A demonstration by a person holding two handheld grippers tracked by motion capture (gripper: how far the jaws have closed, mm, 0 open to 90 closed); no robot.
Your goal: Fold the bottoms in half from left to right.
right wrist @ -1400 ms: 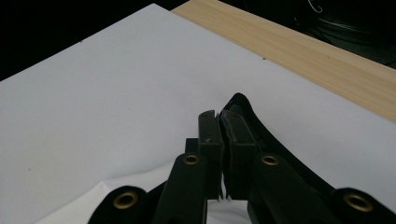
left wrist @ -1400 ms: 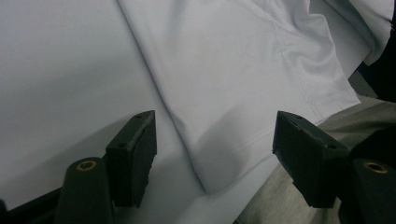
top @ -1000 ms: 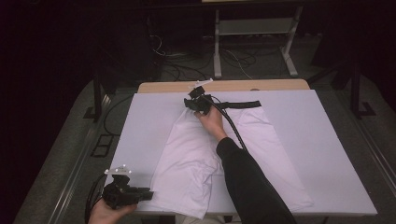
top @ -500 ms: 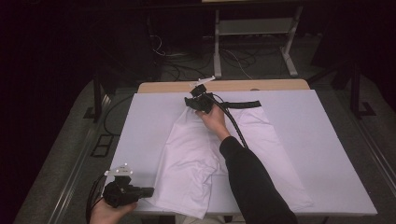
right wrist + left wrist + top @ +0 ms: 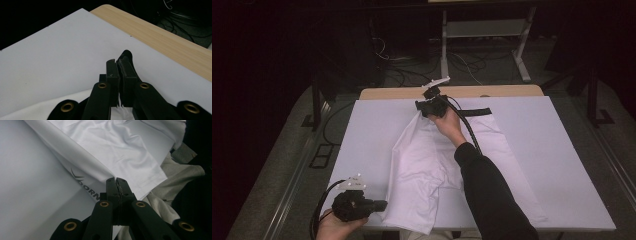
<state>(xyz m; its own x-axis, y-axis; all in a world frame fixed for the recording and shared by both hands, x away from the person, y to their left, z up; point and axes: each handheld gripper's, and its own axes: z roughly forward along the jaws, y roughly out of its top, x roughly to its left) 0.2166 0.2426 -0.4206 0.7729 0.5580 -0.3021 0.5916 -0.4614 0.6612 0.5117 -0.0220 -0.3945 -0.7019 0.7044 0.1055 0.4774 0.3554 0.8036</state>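
The white garment [image 5: 437,165] lay spread across the centre of the white table cover [image 5: 562,150], its hem overhanging the near edge at 6 o'clock. The right arm reached straight toward 12 o'clock, sleeve over the cloth; the right gripper [image 5: 429,106] had its jaws clamped on the garment's black waistband [image 5: 474,112]. The left hand rested low at 7 o'clock, the left gripper [image 5: 117,181] pinching the folded hem, pointing toward 3 o'clock.

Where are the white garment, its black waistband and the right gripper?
white garment [image 5: 427,165], high view, middle of the cloth.
black waistband [image 5: 476,111], high view, strip at the far end.
right gripper [image 5: 119,65], right gripper view, between the jaw tips.
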